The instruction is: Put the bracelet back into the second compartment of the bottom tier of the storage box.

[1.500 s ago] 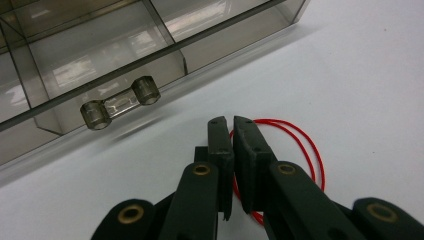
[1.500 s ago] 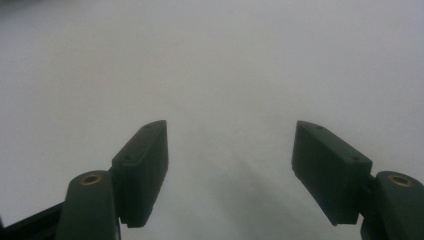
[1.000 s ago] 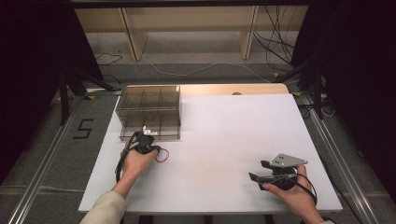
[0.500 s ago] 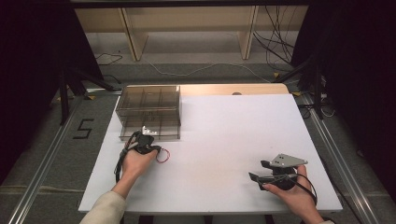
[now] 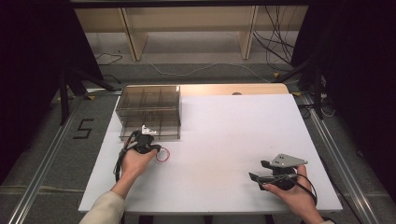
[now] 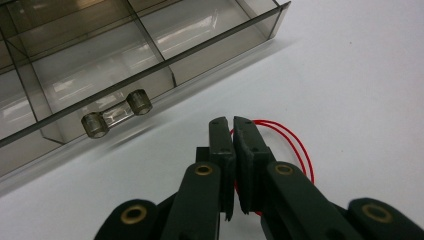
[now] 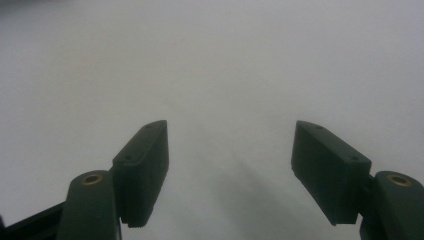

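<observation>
The left tongs (image 6: 233, 122) are pinching a red loop (image 6: 295, 145) against the white desk (image 5: 233, 135), just in front of the clear box (image 5: 149, 109). The left gripper view is showing the box's little handle (image 6: 116, 113) and its walls up close. The right tongs (image 7: 230, 150) are standing wide open over bare desk, holding nothing. From above, grey floor, cables and a wooden shelf are showing. A "5" (image 5: 83, 128) is marked on the floor.

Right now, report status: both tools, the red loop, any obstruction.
Left tool shut on red wire loop, beside smoked drawer box. Right tool open, nothing between jaws, over bare white table. No obstruction seen.
</observation>
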Demonstrator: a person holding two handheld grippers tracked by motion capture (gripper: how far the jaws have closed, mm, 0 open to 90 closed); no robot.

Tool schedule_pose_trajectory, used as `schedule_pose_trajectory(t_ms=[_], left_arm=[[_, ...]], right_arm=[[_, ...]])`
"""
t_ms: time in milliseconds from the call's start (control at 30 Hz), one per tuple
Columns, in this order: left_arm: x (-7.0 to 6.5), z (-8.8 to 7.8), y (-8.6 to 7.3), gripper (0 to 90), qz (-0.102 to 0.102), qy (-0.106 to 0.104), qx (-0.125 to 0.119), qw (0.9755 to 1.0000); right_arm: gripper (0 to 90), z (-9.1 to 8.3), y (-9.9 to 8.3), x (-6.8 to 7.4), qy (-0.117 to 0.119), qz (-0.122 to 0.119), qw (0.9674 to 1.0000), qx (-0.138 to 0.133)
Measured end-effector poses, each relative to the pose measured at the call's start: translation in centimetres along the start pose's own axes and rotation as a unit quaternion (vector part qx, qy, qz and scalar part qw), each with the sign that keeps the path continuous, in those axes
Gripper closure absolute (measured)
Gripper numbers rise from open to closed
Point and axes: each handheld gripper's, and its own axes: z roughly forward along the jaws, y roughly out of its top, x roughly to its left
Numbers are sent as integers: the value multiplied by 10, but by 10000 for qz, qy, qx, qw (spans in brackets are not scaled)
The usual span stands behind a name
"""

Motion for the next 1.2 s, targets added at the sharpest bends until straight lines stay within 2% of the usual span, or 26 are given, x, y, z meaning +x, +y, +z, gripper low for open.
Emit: schedule_pose_trajectory(t_ms=[1200], left_arm=[[7, -12, 5, 872, -35, 124, -124, 9998]], right_arm=[[318, 0, 0, 0, -14, -1, 10000, 6]])
